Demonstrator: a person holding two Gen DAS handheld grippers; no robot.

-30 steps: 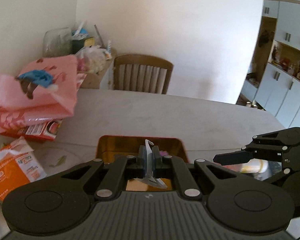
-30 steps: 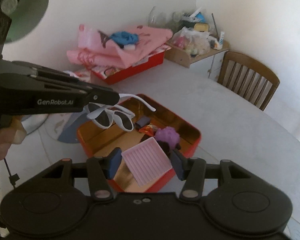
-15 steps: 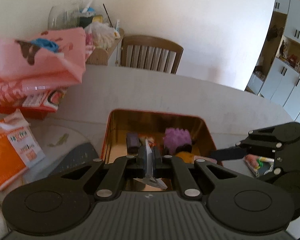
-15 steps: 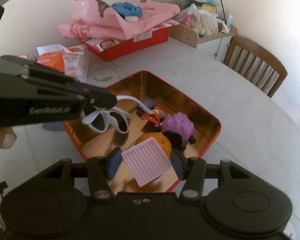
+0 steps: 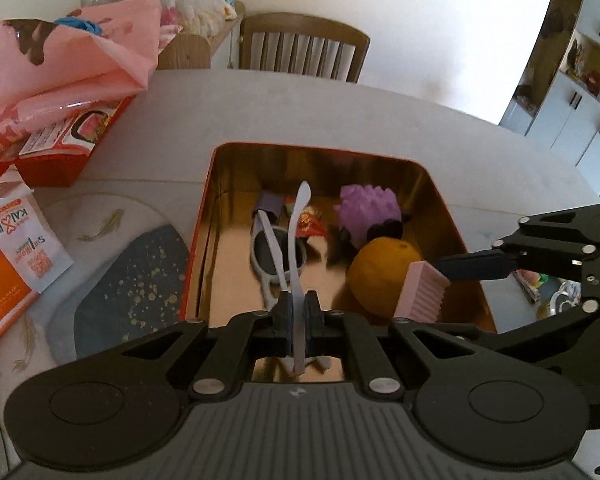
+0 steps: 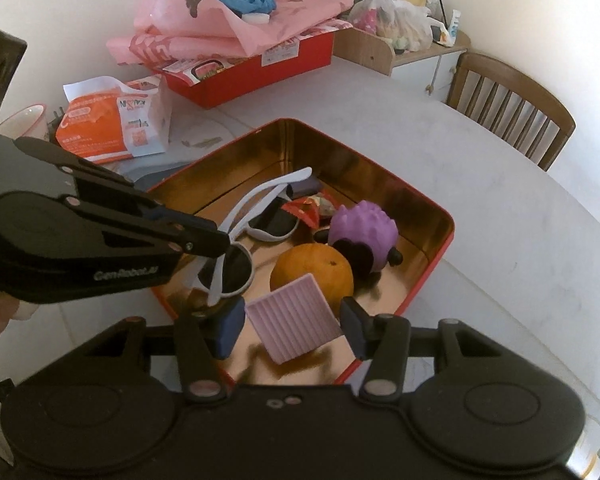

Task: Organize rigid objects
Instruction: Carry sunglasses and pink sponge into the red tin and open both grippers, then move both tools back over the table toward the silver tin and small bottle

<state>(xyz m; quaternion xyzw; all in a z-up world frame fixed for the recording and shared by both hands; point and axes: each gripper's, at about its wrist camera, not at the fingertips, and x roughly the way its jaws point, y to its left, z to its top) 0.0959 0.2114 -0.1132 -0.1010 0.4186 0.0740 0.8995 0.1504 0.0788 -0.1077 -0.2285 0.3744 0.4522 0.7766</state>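
Note:
My left gripper (image 5: 296,312) is shut on one temple arm of the white sunglasses (image 6: 256,228). Their dark lenses hang low inside the red tin (image 6: 446,248) with a gold interior. I cannot tell whether they touch the floor. My right gripper (image 6: 294,322) is shut on a pink ribbed square (image 6: 296,316), held tilted over the tin's near corner, just in front of an orange (image 6: 312,270). In the left wrist view the pink ribbed square (image 5: 422,296) shows at the right, beside the orange (image 5: 384,268). Also in the tin are a purple spiky toy (image 6: 364,234), a red wrapper (image 6: 306,210) and a small dark purple item (image 6: 302,186).
A red box (image 6: 256,68) piled with pink bags stands at the table's back. An orange packet (image 6: 108,128) lies left of the tin, and a speckled blue mat (image 5: 132,280) lies beside it. A wooden chair (image 6: 508,108) and a cluttered shelf (image 6: 400,40) stand behind the table.
Both grippers have come down toward the tin. The sunglasses have sunk from above the rim to inside it. The pink square has dropped close to the orange.

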